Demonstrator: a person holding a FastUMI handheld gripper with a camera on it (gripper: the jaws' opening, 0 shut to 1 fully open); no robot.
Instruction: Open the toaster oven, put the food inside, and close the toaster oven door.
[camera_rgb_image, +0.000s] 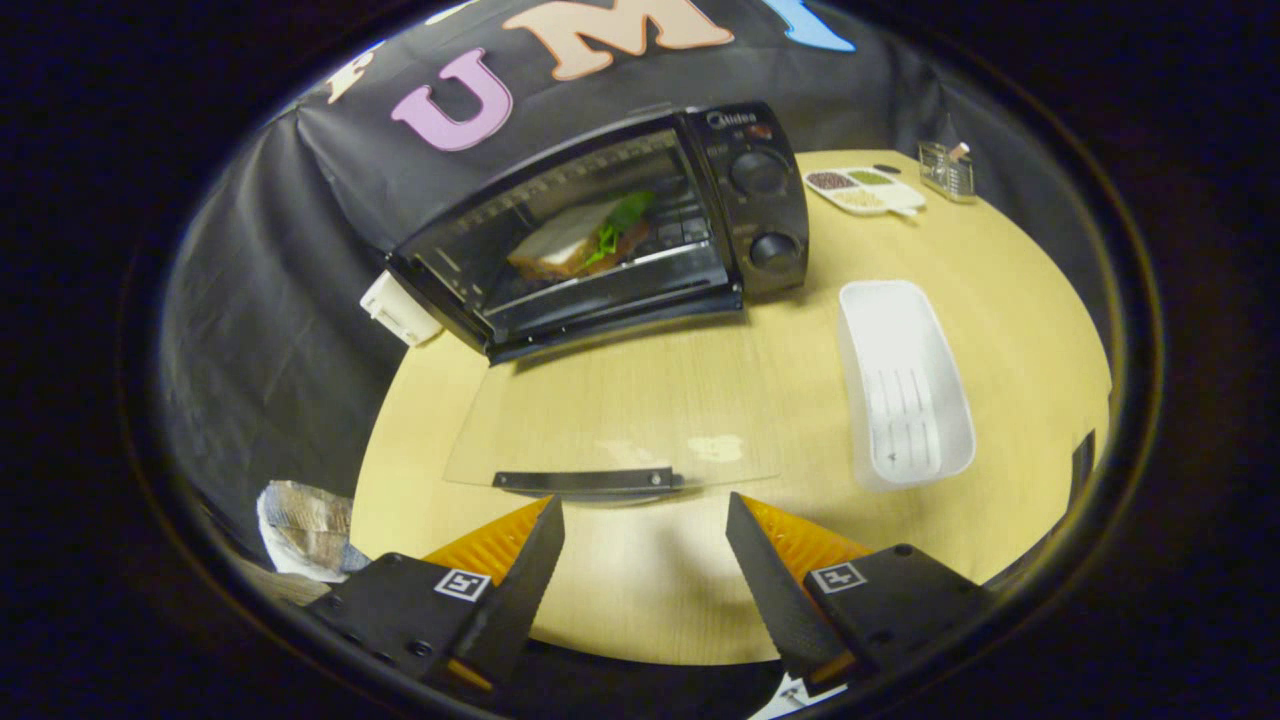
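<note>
A black toaster oven (740, 190) stands at the far side of a round wooden table (1000, 300). Its glass door (600, 420) is folded down flat toward me, with the dark door handle (585, 481) at its near edge. A sandwich (585, 240) with green lettuce lies on the rack inside the oven. My gripper (645, 525) is open, its fingers just short of the handle, one to either side of it. Nothing is between the fingers.
A white empty rectangular tray (905, 380) lies to the right of the door. A small divided dish (865, 190) and a little clear holder (945, 170) sit beyond it, right of the oven. Crumpled paper (300, 530) lies off the table's near left edge.
</note>
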